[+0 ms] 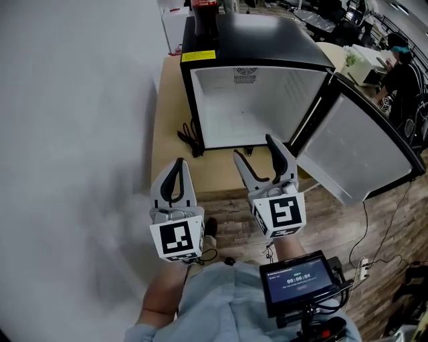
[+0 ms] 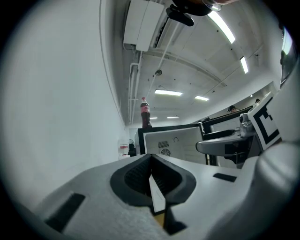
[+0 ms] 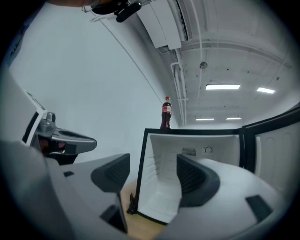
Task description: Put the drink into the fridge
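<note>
Left gripper (image 1: 179, 172), white with black pads: jaws clenched together, nothing between them. Dark cola bottle with red label (image 1: 204, 15): upright on the fridge top, at its 11 o'clock corner. Right gripper (image 1: 255, 149): jaws released wide, empty. Black mini fridge with white interior (image 1: 267, 37) at 12 o'clock. Its door (image 1: 354, 150) is swung open toward 2 o'clock.

Your fridge (image 1: 254, 40): black shell, white inside, yellow sticker (image 1: 198, 56). Drink (image 1: 204, 17): dark cola, red label. Your left gripper (image 1: 178, 163), right gripper (image 1: 254, 147): pale grey, black-lined, black-and-white square markers. Table (image 1: 167, 133): light wood.
</note>
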`<state>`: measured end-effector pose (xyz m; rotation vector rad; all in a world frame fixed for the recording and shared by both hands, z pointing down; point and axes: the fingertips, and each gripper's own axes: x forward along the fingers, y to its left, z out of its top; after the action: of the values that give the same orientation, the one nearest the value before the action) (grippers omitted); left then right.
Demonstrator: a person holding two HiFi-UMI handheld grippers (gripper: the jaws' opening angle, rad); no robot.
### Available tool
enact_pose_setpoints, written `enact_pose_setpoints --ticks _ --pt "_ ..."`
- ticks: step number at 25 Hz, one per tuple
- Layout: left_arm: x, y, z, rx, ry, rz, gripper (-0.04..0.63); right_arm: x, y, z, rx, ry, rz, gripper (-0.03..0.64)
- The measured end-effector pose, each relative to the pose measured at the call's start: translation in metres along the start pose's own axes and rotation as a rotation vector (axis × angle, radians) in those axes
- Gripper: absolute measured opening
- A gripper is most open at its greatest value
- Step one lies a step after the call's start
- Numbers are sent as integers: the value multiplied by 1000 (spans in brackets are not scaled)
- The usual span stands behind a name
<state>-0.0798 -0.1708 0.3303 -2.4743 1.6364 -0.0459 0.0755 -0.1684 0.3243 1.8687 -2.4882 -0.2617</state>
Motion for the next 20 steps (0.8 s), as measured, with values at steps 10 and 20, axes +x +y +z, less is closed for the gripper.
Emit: enact_pose_setpoints --ticks 10,20 --pt "81 43 32 12 -35 -40 9 64 -23 60 3 -76 5 333" --pt "155 94 86 -19 -92 -55 9 148 -42 148 -12 -137 45 353"
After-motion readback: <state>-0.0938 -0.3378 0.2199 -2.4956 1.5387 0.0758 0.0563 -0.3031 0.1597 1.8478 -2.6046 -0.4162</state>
